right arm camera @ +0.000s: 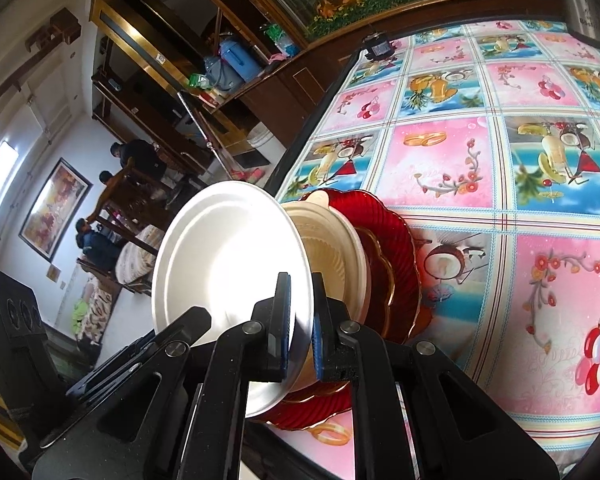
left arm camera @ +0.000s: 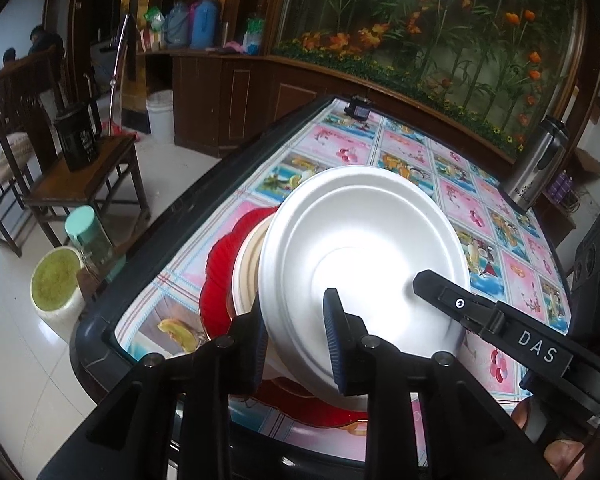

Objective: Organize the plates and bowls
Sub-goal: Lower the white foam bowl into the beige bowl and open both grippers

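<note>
**White foam plate over a stack of bowl and red dishes at the table's edge**

The white plate (left arm camera: 360,256) is a round, matte foam dish with a raised rim ring and a flat centre, glaring under the light. It stands tilted on top of a cream bowl (right arm camera: 332,256) with ribbed walls, which sits in turn on red glass plates (right arm camera: 392,264) with fluted, gold-edged rims. The stack rests near the left edge of the table, close to the person.

The right gripper (right arm camera: 300,320) is clenched on the white plate's rim, one blue pad on each face. The left gripper (left arm camera: 296,340) straddles the plate's near rim with its jaws standing apart; a gap shows between the inner pad and the plate's face, so it does not pinch. In the left wrist view the right gripper's black finger, lettered DAS, reaches over the plate from the right.

The table (left arm camera: 172,224) has a dark raised border and carries an oilcloth (right arm camera: 500,160) of pink and blue squares printed with fruit, flowers and drinks. A steel flask (left arm camera: 536,164) stands at its far right edge and a small black object (left arm camera: 358,106) at the far corner.

Beyond lie a wooden cabinet (left arm camera: 228,92) bearing blue thermos jugs (left arm camera: 204,24), a wall panel of artificial flowers (left arm camera: 440,20), a wooden chair (left arm camera: 80,184) holding a black tin, a pale tiled floor, and people seated in the background (right arm camera: 112,200).
</note>
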Demonstrator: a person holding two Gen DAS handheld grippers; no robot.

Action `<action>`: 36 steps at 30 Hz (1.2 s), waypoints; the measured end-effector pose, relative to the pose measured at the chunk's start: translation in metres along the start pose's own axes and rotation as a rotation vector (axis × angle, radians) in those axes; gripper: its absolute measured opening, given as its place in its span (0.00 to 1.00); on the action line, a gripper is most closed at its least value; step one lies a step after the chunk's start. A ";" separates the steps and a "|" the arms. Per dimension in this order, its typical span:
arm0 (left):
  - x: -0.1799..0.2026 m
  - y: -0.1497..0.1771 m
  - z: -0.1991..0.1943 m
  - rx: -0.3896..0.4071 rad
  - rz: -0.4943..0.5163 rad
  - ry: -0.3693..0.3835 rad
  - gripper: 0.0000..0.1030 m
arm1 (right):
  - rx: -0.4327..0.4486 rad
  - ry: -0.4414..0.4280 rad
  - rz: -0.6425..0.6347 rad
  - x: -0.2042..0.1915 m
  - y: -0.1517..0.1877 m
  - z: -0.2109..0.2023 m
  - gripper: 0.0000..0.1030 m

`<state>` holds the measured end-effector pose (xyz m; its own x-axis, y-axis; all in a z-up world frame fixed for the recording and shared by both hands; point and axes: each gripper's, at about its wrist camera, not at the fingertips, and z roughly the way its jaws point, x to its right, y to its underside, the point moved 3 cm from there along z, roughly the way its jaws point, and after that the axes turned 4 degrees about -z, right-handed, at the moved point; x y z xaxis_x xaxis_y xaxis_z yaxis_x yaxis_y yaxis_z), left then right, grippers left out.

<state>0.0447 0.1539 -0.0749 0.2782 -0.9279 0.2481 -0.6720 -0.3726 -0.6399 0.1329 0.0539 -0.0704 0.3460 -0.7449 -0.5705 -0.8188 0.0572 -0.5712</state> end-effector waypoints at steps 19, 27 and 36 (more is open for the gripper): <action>-0.032 -0.008 0.000 0.008 -0.080 -0.019 0.33 | 0.053 0.116 -0.085 0.002 -0.002 0.001 0.22; -0.029 -0.012 -0.010 0.031 -0.077 -0.019 0.34 | 0.115 0.147 -0.045 0.020 -0.007 -0.014 0.34; -0.016 -0.007 -0.010 0.017 -0.046 -0.015 0.37 | 0.135 0.219 -0.125 0.015 0.002 -0.007 0.34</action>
<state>0.0378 0.1710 -0.0668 0.3190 -0.9095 0.2666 -0.6463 -0.4145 -0.6406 0.1333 0.0383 -0.0754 0.3213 -0.8767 -0.3580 -0.7027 0.0326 -0.7107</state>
